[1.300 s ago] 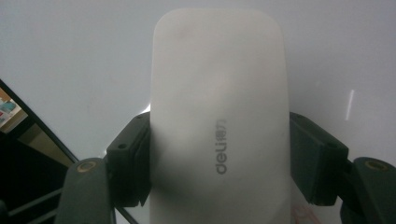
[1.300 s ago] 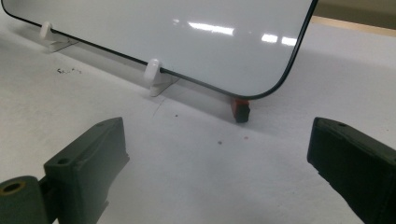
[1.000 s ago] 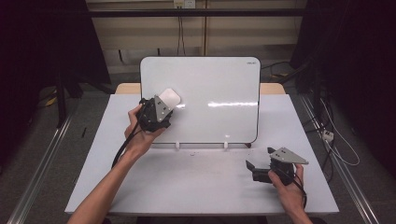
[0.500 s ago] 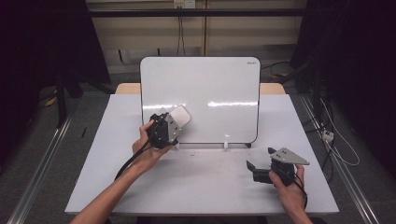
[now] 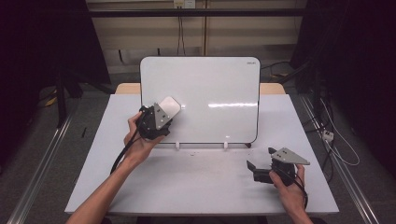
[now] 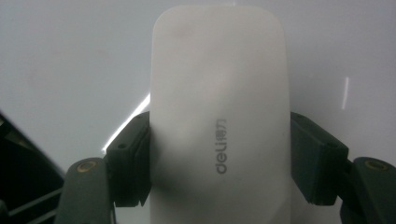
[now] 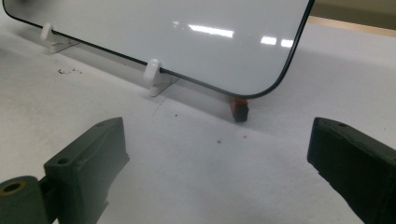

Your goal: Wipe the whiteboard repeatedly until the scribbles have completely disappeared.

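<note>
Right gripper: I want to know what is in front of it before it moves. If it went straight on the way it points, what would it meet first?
Probably the whiteboard's lower edge. The right gripper, jaws open, points across bare table toward it; depth is unclear.

Eraser (image 5: 169,108) against whiteboard (image 5: 219,93) (upright, table (image 5: 196,186) rear).
</note>
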Motion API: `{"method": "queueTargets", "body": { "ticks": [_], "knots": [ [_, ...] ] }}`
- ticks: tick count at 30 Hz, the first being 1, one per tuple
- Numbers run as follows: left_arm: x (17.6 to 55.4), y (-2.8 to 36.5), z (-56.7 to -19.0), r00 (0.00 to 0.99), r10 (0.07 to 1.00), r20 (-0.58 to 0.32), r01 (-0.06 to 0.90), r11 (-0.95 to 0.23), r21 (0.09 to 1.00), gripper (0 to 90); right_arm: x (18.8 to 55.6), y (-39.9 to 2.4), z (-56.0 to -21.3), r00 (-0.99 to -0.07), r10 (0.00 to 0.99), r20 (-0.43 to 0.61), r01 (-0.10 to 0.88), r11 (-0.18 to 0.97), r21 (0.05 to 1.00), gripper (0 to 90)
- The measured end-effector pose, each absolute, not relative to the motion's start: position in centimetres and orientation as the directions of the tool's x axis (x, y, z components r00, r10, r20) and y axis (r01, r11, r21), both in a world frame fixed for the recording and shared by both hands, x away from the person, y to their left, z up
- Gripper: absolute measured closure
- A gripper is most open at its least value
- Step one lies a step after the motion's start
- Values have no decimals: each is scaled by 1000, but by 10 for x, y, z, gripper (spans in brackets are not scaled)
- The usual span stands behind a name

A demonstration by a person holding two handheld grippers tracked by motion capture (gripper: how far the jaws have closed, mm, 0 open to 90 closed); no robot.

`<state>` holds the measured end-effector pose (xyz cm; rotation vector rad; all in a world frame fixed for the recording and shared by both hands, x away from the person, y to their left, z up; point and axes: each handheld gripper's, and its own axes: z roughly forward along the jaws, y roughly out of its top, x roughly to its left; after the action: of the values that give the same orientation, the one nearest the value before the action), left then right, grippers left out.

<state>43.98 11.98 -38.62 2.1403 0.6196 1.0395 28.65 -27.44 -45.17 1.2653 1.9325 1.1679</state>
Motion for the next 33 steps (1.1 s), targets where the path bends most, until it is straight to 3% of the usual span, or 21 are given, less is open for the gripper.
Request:
{"method": "queueTargets", "body": {
  "ticks": [5,8,23,33],
  "knots": [
    [454,130,-371,540,709,453,152,-612,776,311,288,-273,-452,-411,912,14,440,185,879,46],
    [451,127,-373,516,711,477,144,-621,770,311,288,-273,-452,-411,911,14,440,185,879,45],
    [418,119,-409,559,671,487,158,-663,732,311,288,-272,-452,-413,911,12,440,188,878,45],
    [419,123,-406,587,676,446,170,-641,748,312,288,-273,-452,-413,911,13,438,186,879,45]
  ]
}}
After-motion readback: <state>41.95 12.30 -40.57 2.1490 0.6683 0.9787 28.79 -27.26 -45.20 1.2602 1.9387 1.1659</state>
